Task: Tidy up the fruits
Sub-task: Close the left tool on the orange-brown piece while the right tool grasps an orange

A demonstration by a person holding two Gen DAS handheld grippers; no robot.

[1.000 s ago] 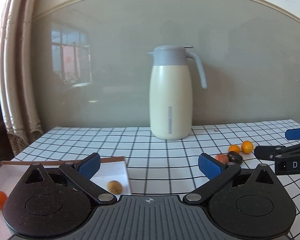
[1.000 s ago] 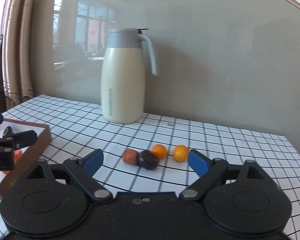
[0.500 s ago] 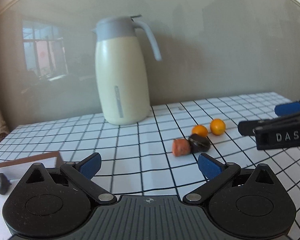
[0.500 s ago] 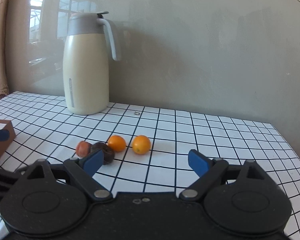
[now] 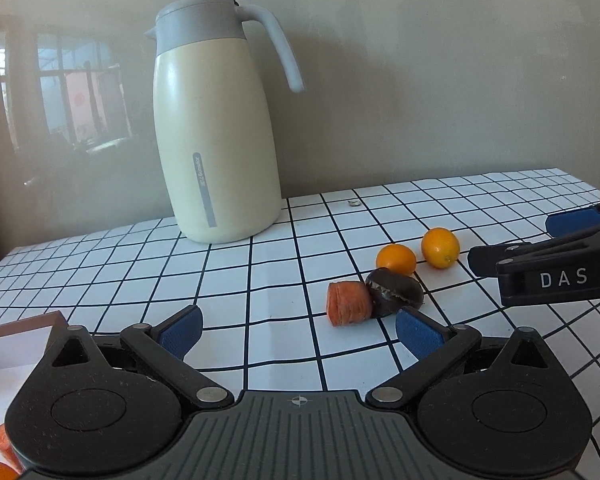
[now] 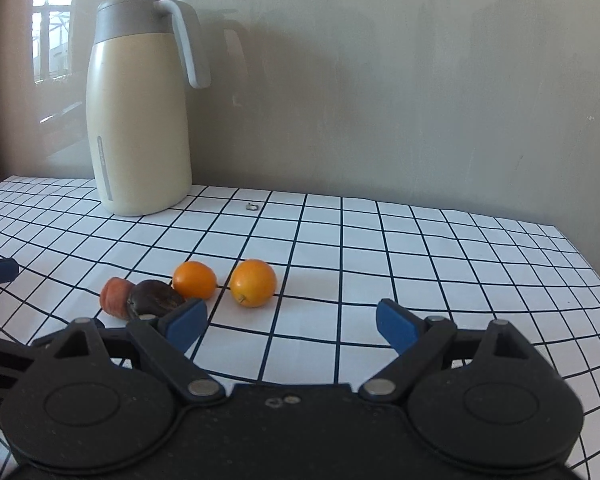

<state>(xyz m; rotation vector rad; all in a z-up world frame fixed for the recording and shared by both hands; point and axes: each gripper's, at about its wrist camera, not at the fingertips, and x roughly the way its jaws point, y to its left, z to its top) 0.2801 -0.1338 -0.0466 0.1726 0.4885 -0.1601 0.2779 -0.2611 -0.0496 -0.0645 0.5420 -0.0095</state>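
Grid-cloth table (image 5: 260,280), jug (image 5: 216,120) at wall | four fruits clustered: two oranges (image 6: 253,282), dark fruit (image 5: 396,297) touching wrinkled red one (image 5: 348,303) | left gripper (image 5: 298,330) and right gripper (image 6: 292,322) both spread wide, empty | we'd straddle one orange squarely, close gently.

Open gridded table (image 6: 380,264) right of the fruit cluster (image 6: 188,288), tall thermos jug (image 6: 140,120) behind, seemingly well apart

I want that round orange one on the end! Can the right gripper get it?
Probably yes. The right gripper is open, the end orange lies just ahead between its fingers, apart from the other orange.
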